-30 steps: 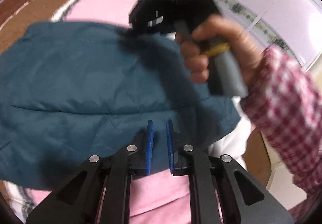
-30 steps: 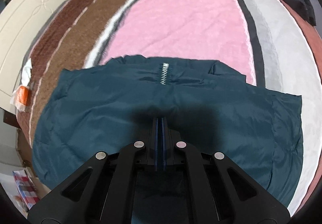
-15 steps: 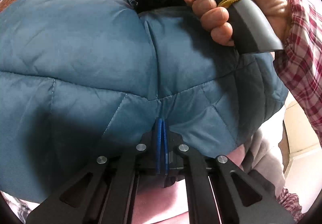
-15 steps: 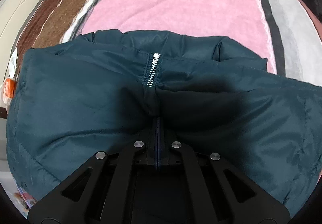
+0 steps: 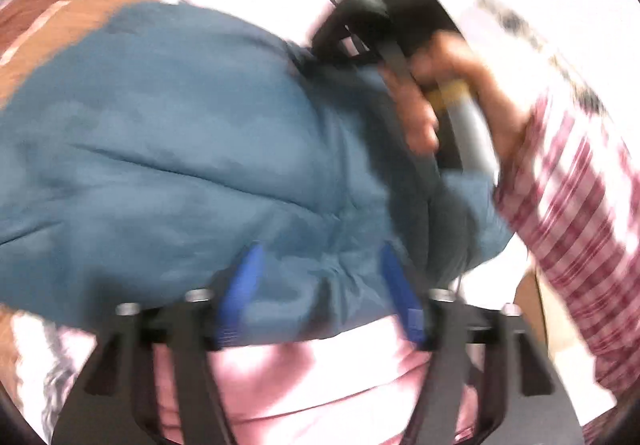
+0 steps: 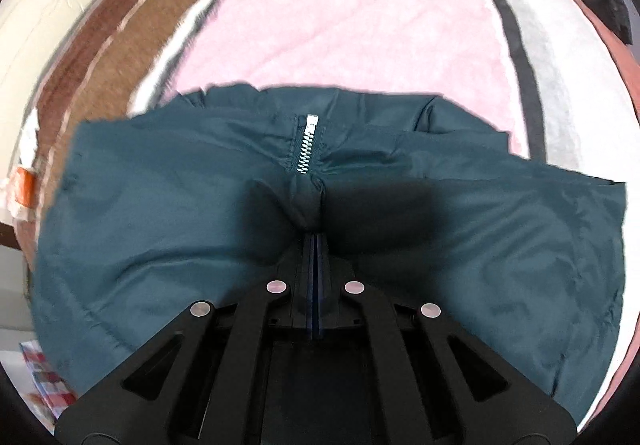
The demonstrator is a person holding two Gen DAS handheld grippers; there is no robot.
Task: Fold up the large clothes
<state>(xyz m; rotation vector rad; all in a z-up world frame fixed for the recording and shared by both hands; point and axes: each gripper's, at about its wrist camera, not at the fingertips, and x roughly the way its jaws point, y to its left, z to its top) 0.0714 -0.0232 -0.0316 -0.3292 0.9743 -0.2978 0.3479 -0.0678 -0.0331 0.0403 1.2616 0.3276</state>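
Pinching teal jacket (image 6: 440, 245): right gripper (image 6: 315, 241); left gripper (image 5: 320, 285) opening.

A: Jacket (image 6: 160, 213)? Smooth teal nylon, faint sheen, quilted; metal zipper (image 6: 306, 149).
B: Blanket (image 6: 340, 25), upper centre, fuzzy matt fleece. Gripper fingers (image 5: 240, 293) matt blue plastic; sleeve (image 5: 580, 225) woven checked cloth.

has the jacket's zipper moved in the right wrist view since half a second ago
Yes. The zipper now sits lower, further from the pink blanket beyond the jacket.
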